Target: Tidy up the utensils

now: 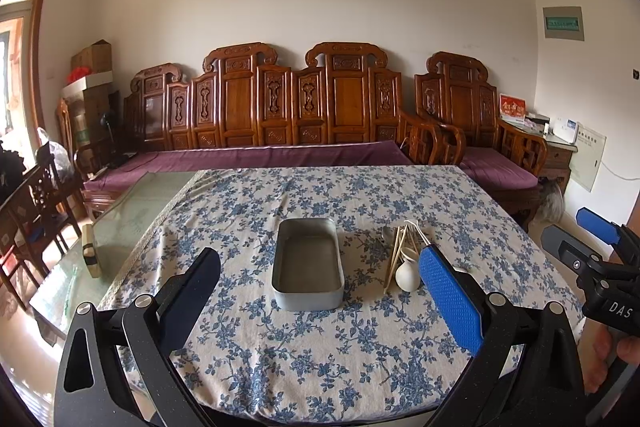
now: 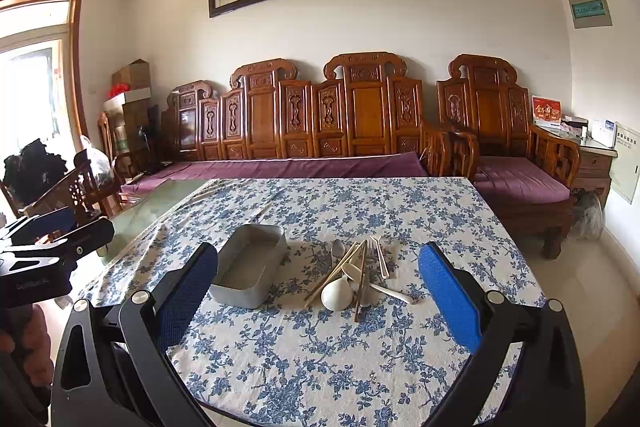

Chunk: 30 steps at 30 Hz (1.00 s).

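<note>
Bare grey metal, the empty tin point(image 2: 250, 267) sits just left of centre in the right wrist view, on the blue-flowered tablecloth point(image 2: 320, 355). Just beside it, at centre frame, lies the utensil pile point(image 2: 354, 275): a white ceramic spoon point(image 2: 337, 291) nearest the camera, wooden chopsticks point(image 2: 340, 273) crossed over it, a metal spoon point(image 2: 338, 247) at the back and a white plastic fork point(image 2: 380, 255) toward the right. Pile and tin are near but apart.

The right gripper point(image 2: 318, 291) hangs over the near cloth with its jaws spread wide and nothing between them. The left gripper point(image 1: 318, 295), in its own view, is equally wide and empty, with the tin centred ahead of it.

Nothing appears sorted yet, so the first pick looks to be the step in hand. Because the pieces overlap, I would take a top piece first, probably a chopstick, closing across its shaft near the middle so it lifts level. Dragging a buried piece would likely scatter the rest. The ceramic spoon looks smooth and may slip; grip its handle.
</note>
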Available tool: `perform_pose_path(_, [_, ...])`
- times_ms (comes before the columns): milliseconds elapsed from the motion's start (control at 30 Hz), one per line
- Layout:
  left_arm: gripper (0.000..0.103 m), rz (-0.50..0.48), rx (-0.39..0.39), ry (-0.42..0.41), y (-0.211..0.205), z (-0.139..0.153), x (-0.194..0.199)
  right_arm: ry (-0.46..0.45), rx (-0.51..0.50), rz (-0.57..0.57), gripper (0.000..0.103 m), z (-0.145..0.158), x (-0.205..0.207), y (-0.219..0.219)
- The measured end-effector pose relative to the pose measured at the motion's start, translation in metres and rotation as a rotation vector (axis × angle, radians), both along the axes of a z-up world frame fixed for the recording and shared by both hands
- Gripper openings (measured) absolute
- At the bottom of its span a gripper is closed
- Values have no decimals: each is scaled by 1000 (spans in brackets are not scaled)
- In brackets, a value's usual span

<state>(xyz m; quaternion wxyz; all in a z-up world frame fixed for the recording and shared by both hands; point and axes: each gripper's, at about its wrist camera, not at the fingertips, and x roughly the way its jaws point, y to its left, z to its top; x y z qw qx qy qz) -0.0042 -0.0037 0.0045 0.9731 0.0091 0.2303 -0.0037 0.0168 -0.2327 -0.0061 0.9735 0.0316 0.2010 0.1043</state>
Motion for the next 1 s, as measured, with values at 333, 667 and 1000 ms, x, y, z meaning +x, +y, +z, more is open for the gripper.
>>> perform_pose_path(333, [97, -1, 3, 2, -1, 1, 0, -1, 1, 0, 100, 0, 0, 0])
perform_pose_path(667, [97, -1, 9, -2, -1, 0, -1, -1, 1, 0, 100, 0, 0, 0])
perform_pose_path(1000, [96, -1, 8, -4, -2, 0, -2, -2, 1, 0, 100, 0, 0, -1])
